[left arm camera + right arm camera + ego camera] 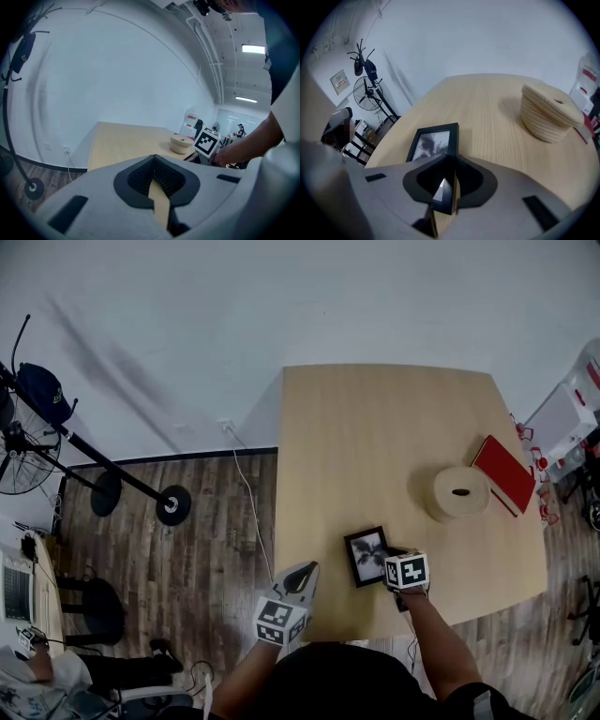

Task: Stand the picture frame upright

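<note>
Gripping the picture frame [367, 556] at the corner nearest you, your right gripper [445, 187] is pinching its edge between closed jaws. The frame is lying flat and face up on the table [375, 427], left of the woven basket [459, 492] and nearer you than it, long axis running away from you. Your left gripper [305, 570] is hovering farther from the basket, jaws together and empty. Bare tabletop is lying open between frame and basket, while the table's front edge is sitting close, so I judge you are tipping it up basketward.
</note>
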The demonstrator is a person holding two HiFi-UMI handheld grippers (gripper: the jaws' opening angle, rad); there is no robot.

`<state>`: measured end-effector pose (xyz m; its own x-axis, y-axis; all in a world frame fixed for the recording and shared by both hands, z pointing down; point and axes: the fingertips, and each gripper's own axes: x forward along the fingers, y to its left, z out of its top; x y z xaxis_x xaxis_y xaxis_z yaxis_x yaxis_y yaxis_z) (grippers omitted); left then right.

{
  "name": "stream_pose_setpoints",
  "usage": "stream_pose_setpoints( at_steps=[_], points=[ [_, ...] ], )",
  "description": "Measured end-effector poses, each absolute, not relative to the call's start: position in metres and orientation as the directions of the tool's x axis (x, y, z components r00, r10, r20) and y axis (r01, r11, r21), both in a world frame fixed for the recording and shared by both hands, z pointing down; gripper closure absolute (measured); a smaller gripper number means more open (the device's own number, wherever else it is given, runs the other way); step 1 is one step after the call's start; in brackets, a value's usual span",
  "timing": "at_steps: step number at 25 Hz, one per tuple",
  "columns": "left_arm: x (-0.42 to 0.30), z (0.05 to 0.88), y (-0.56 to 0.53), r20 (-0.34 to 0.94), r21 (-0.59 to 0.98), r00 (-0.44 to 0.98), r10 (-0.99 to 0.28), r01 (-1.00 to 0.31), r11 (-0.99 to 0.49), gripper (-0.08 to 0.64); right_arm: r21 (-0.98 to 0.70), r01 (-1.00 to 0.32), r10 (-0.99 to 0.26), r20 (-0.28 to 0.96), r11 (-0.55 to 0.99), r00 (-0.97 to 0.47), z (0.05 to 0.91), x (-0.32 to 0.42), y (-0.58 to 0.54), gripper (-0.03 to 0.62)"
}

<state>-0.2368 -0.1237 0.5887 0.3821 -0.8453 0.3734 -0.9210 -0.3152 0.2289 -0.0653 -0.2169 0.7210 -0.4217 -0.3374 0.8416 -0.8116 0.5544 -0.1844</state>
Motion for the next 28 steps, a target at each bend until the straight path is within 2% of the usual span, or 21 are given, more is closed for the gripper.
stream_pose_setpoints(
  at_steps=[7,16,22,28],
  points=[
    [-0.235,0.587,-0.125,0.365,0.230,0.401,-0.840,-0.913,-0.336,0.565,-0.152,-0.812,-0.455,0.764,0.564,-0.458,0.680,-0.064,-0.221,0.526],
    [-0.220,0.580,-0.127,0.347,0.230,0.445,-0.826,-0.894,-0.385,0.565,-0.094,-0.848,-0.682,0.550,0.522,-0.481,0.600,-0.046,-0.230,0.526],
    [-0.192,0.574,-0.134,0.332,0.223,0.494,-0.804,-0.869,-0.442,0.565,-0.106,-0.872,-0.753,0.462,0.477,-0.468,0.570,-0.020,-0.236,0.526],
    [-0.162,0.565,-0.147,0.325,0.204,0.504,-0.801,-0.864,-0.461,0.565,-0.123,-0.893,-0.775,0.455,0.434,-0.439,0.567,0.028,-0.243,0.526]
  ],
)
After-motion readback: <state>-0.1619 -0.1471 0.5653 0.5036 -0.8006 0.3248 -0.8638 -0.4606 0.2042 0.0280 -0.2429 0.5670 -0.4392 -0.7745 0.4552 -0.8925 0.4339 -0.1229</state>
